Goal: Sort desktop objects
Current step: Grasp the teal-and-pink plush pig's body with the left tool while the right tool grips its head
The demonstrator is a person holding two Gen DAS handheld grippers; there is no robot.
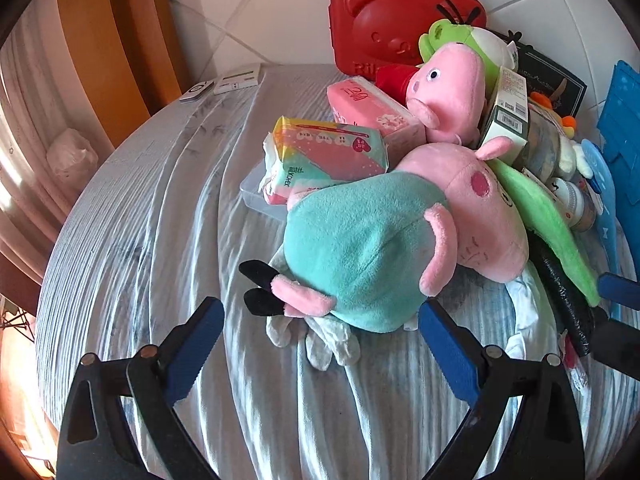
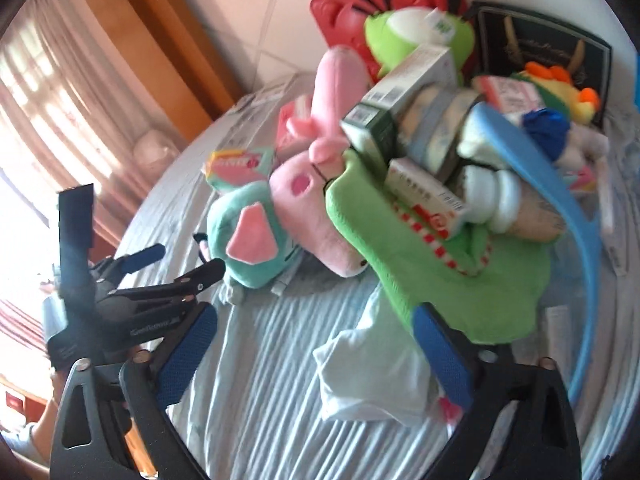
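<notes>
Item: I am holding both claws wide and empty, left claw (image 1: 320,344) nearing the teal-dressed pig plush (image 1: 360,256), risking toppling the stacked boxes (image 1: 505,120) behind it.

On the worktop (image 1: 160,240), the pig plush (image 1: 380,248) lies in front of two tissue packs (image 1: 332,156); a case (image 1: 400,20) stands behind the pile.

Light: you get daylight through the curtain (image 2: 60,92), blown out at far left.
Blur: your right wrist view smears.
Edges: fisheye bending, dark corners.
</notes>
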